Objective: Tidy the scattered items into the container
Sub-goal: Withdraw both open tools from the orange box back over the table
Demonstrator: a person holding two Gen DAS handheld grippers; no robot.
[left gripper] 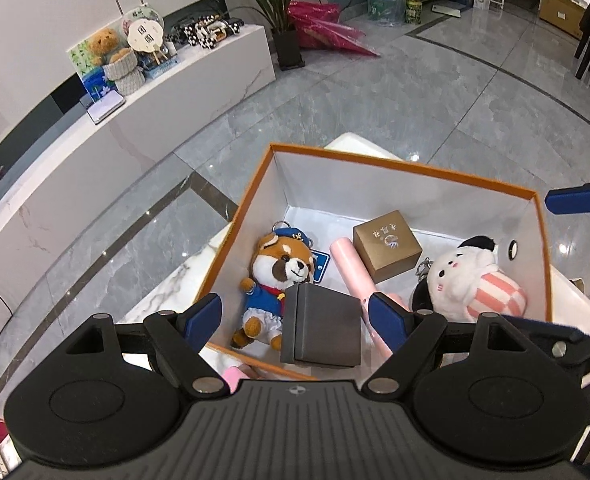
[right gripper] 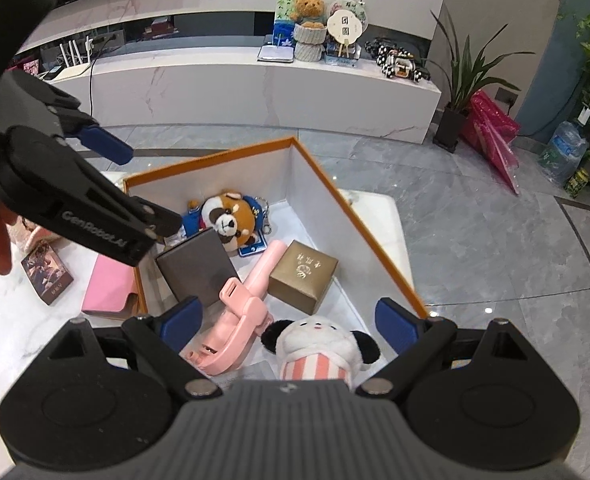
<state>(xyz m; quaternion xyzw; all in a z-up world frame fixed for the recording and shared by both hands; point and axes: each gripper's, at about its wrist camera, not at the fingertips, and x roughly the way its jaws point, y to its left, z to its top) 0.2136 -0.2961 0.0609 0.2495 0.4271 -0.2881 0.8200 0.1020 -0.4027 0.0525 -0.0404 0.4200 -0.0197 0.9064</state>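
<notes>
Orange-rimmed box (left gripper: 395, 164) on the counter (right gripper: 35, 332) holds two plush toys, a dark box (left gripper: 321, 330), gold box (left gripper: 387, 246) and, apparently, a pink handheld fan (right gripper: 239, 312). Left claw (left gripper: 295, 316) and right claw (right gripper: 291, 320) hover spread, empty.

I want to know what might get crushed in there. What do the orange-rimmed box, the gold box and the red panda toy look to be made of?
Orange-rimmed box: seemingly rigid cardboard, matte white inside, thin straight walls. Gold box: likely paperboard, satin metallic sheen, crisp edges. Red panda toy: soft plush, fuzzy pile.
</notes>
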